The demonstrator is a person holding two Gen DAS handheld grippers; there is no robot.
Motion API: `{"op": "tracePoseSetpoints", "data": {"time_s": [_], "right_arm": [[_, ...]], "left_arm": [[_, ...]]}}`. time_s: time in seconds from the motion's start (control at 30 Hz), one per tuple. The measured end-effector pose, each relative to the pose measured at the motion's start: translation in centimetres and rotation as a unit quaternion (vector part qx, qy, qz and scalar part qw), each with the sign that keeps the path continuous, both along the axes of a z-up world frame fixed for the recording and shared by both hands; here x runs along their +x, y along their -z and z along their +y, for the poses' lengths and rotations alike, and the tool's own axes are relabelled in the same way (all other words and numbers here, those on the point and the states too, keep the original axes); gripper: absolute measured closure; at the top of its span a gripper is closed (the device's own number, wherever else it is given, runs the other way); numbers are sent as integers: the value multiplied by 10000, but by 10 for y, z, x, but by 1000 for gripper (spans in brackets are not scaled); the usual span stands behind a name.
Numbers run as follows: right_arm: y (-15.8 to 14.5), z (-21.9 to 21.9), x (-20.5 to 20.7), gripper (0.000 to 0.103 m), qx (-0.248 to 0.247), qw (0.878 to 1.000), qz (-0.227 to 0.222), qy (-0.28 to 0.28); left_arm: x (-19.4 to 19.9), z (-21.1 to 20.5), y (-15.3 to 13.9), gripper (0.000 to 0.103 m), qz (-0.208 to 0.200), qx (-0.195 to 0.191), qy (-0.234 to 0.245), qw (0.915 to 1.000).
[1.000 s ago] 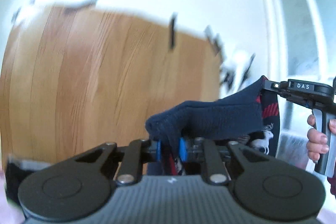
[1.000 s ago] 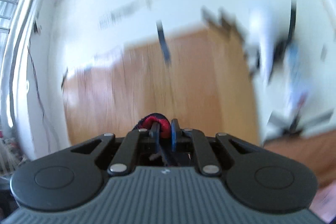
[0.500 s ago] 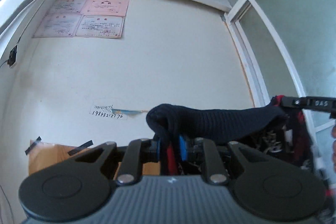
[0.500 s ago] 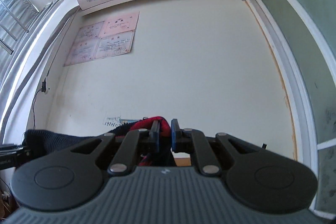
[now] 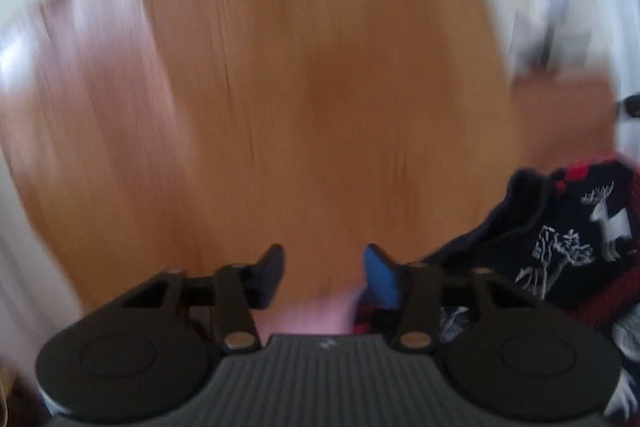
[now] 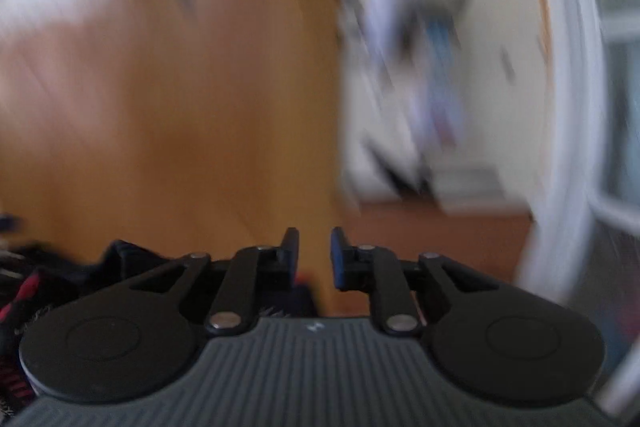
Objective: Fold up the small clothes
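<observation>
A small navy knitted garment (image 5: 560, 247) with red stripes and white deer and tree figures lies crumpled on the wooden table (image 5: 300, 87), to the right of my left gripper (image 5: 324, 275). The left gripper is open and empty, its jaws wide apart over bare wood. In the right wrist view the same garment (image 6: 48, 279) shows at the lower left, partly hidden behind the gripper body. My right gripper (image 6: 314, 255) is open and empty, its jaws a small gap apart. Both views are blurred by motion.
A pink cloth (image 5: 304, 319) shows just under the left gripper's jaws. The table's right edge (image 6: 340, 107) meets a white wall with blurred dark and white objects (image 6: 424, 67). A white window frame (image 6: 568, 87) stands at the far right.
Both grippers were shut on the navy garment, lifted toward the wall. Now both have swung down to the table, opened and let the garment go; it lies on the wood.
</observation>
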State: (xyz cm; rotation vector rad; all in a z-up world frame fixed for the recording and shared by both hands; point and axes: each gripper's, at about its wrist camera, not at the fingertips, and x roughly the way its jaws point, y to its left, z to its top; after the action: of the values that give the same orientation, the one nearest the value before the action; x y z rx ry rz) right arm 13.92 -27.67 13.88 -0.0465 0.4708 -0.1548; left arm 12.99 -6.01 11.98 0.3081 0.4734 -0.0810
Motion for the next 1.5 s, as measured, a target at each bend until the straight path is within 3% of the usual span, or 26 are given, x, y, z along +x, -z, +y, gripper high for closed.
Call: {"op": "tracePoseSetpoints", "data": {"time_s": [0.07,0.1,0.13,0.17,0.3,0.37,0.47,0.57,0.6,0.63,0.7,0.73,0.77,0.83,0.9,0.97,1.03,1.13,1.2,1.27,1.3,1.37,1.43,1.5], "right_arm": [[41,-19,-3,79,346,9973,639,76],[58,-32,-17,76,640,9948,794,15],[68,-38,-30,66,780,9930,890,-21],[78,-43,-44,52,875,9911,1005,-64],[101,-45,-101,33,974,9833,1485,-385],[113,-43,-122,28,872,9801,1741,-382],[120,-38,-134,28,1048,9740,1991,-258],[117,-35,-148,28,1229,9738,1889,-306],[116,-31,-151,28,1246,9740,1867,-319],[119,-30,-150,30,1250,9739,1865,-324],[121,-23,-156,46,1207,9735,1895,-428],[121,-21,-159,66,1182,9741,1860,-506],[121,-20,-161,90,1166,9750,1810,-546],[117,-16,-162,90,891,9799,1735,-421],[99,-26,-163,91,974,9837,1461,-382],[74,-38,-159,91,831,9906,1070,-169],[48,-51,-151,91,259,9974,646,199],[25,-79,-121,90,-424,9955,355,770],[29,-96,-94,86,-817,9882,497,1194],[44,-108,-73,76,-1197,9737,824,1758],[48,-112,-71,76,-1077,9715,976,1874],[46,-119,-86,72,-61,9807,976,1695],[42,-115,-112,67,750,9840,847,1377],[42,-102,-130,66,921,9868,894,986]], "left_arm": [[-3,25,33,63,564,-428,84,9975],[-11,39,43,56,705,-615,110,9956],[-21,52,52,46,858,-782,120,9932],[-29,65,57,42,1009,-978,143,9900],[-62,100,60,9,1505,-1964,583,9671],[-77,102,69,10,1761,-2085,738,9592],[-94,92,79,16,1966,-2071,900,9541],[-104,84,87,22,1987,-2003,1008,9541],[-105,83,89,31,2005,-1970,942,9550],[-104,81,92,49,2067,-1984,856,9542],[-104,81,95,63,2080,-2088,674,9532],[-103,81,95,82,2081,-2114,634,9529],[-102,82,94,89,2093,-2148,556,9523],[-101,88,91,93,2086,-2335,478,9485],[-103,97,80,94,1929,-2478,491,9482],[-104,109,63,94,1637,-2548,457,9519],[-99,123,44,97,1329,-2493,249,9590],[-79,145,19,97,868,-2200,-159,9715],[-58,156,16,97,572,-1646,-738,9819],[-28,176,28,97,717,-1295,-1480,9779],[-18,189,35,98,900,-1276,-1859,9701],[-19,211,44,96,1020,-1445,-2099,9616],[-31,224,46,94,972,-1589,-2102,9597],[-39,225,43,91,919,-1679,-2046,9599]]}}
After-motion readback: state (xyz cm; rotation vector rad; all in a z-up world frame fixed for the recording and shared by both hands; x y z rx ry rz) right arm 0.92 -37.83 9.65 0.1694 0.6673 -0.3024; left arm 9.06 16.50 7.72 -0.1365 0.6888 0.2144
